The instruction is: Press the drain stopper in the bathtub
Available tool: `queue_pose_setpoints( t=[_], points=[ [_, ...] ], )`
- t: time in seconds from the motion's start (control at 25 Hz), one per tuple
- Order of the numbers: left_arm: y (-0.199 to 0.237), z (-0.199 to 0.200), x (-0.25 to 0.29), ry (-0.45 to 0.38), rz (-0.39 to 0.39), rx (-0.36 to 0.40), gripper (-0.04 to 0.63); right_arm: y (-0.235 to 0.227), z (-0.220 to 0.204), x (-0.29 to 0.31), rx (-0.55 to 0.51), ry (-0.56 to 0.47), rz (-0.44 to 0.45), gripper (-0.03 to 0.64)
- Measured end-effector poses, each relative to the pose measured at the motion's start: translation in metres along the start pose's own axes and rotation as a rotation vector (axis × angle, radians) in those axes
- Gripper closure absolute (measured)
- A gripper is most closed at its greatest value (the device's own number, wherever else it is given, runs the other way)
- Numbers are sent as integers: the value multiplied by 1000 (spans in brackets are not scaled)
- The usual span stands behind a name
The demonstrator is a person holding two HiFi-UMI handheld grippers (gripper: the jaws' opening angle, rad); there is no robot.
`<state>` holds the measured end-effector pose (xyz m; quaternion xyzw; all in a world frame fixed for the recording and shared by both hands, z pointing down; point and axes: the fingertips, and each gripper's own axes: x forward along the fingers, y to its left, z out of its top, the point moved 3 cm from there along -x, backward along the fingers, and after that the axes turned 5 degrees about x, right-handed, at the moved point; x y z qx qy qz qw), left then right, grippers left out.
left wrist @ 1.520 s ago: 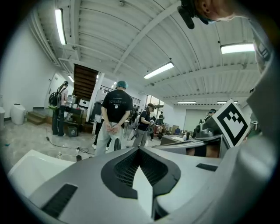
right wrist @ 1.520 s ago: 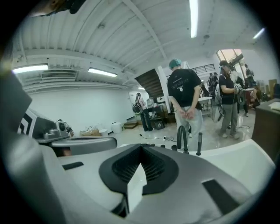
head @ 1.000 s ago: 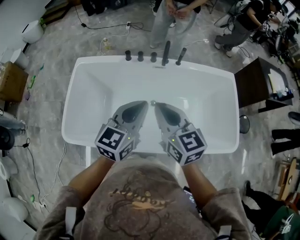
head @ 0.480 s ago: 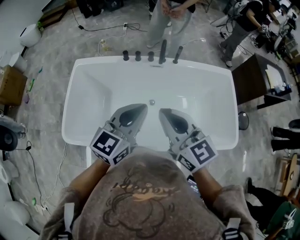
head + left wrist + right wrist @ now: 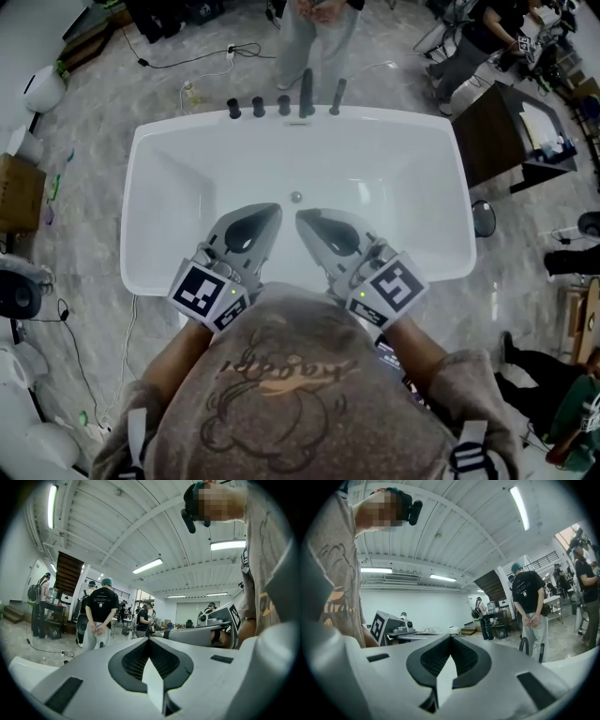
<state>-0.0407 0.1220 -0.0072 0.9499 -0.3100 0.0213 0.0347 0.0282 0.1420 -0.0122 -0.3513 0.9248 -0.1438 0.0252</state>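
The white bathtub point(image 5: 169, 187) fills the middle of the head view. Its small round metal drain stopper point(image 5: 296, 197) lies on the tub floor. My left gripper point(image 5: 274, 208) is shut and empty, with its tip just left of the stopper and slightly nearer me. My right gripper point(image 5: 301, 216) is also shut and empty, its tip just on the near side of the stopper. Whether either tip touches the stopper cannot be told. In the left gripper view the left gripper point(image 5: 149, 640) points level across the room, and in the right gripper view the right gripper point(image 5: 451, 638) does the same; neither shows the stopper.
Dark taps and a spout point(image 5: 305, 92) stand in a row on the tub's far rim. A person point(image 5: 309, 33) stands just beyond them. A dark cabinet point(image 5: 506, 131) sits right of the tub. Cables point(image 5: 178, 70) trail over the marble floor.
Both grippers have drawn back slightly from the stopper toward the near rim. The right tip swung out to the right, then back in near the left one.
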Motion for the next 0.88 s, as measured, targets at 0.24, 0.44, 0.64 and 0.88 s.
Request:
queue_pose_setpoints(
  t=[0.24,0.44,0.64,0.88],
  points=[
    [-4,-5,-1,9,2,-14,595,1,-2,-6,-3,8,46,618],
    [-2,-7,-3,9,11,-4,595,-1,-2,-10,-63,31,92,618],
    [-6,-8,-1,13,6,-13,595,-2,-1,-14,-50,18,83,618],
    [-7,-8,-1,13,26,-8,595,0,0,-12,-65,5,103,618]
  ],
)
